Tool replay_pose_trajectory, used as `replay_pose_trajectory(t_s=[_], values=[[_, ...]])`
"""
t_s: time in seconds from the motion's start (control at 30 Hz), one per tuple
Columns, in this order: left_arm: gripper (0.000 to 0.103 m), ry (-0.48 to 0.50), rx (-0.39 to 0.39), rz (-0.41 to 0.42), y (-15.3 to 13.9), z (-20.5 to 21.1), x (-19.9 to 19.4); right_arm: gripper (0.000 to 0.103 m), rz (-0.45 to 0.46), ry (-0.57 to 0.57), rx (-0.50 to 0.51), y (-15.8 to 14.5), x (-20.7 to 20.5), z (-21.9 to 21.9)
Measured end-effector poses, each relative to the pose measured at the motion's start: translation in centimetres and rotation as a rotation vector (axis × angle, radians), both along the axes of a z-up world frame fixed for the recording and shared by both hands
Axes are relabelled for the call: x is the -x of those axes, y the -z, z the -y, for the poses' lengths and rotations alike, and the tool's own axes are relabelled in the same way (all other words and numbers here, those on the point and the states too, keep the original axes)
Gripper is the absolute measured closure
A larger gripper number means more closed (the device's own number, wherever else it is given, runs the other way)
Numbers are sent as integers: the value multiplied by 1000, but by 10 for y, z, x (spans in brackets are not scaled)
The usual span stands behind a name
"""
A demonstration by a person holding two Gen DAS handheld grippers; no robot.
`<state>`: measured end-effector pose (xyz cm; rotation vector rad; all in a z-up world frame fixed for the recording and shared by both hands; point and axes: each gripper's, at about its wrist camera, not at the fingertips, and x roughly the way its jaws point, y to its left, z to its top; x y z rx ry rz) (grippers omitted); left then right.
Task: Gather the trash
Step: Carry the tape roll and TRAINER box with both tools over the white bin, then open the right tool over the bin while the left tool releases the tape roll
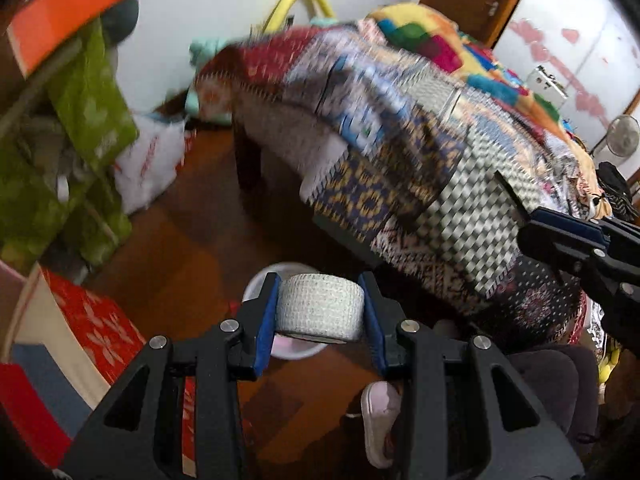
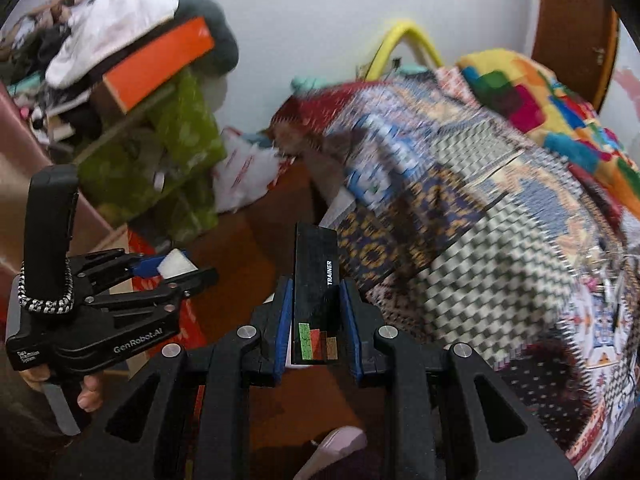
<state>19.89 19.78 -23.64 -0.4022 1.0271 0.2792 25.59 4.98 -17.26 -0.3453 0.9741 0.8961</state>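
Two pieces of trash are mid-carry: the left tongs (image 1: 320, 312) pinch a white tape roll (image 1: 320, 307), the right tongs (image 2: 316, 312) a black box (image 2: 316, 292) (marked TRAINER), and next comes lowering both, probably into the white bin (image 1: 280, 280) below.

Motion blur smears the patchwork bedspread (image 1: 400, 128) and the green bag (image 1: 92, 92), so their patterns cannot be read. The white bowl (image 1: 256, 284) is mostly hidden behind the tape roll (image 1: 320, 306). The pink slipper (image 2: 336, 450) is cut off by the right gripper (image 2: 316, 308).
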Motion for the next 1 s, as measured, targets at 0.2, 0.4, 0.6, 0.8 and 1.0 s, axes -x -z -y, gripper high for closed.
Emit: replay_pose_trajectory(t_s=[0.2, 0.4, 0.6, 0.8, 1.0], values=[[64, -40, 95, -97, 56, -6, -3, 81, -120, -26, 86, 54, -14, -25], [64, -57, 161, -193, 105, -11, -9, 81, -244, -54, 171, 106, -30, -51], [64, -65, 204, -227, 129, -18, -21, 81, -338, -72, 185, 129, -43, -73], [61, -97, 288, -218, 135, -35, -32, 79, -365, -94, 160, 129, -51, -84], [61, -129, 245, -222, 129, -43, -29, 65, -359, -84, 165, 127, -57, -81]])
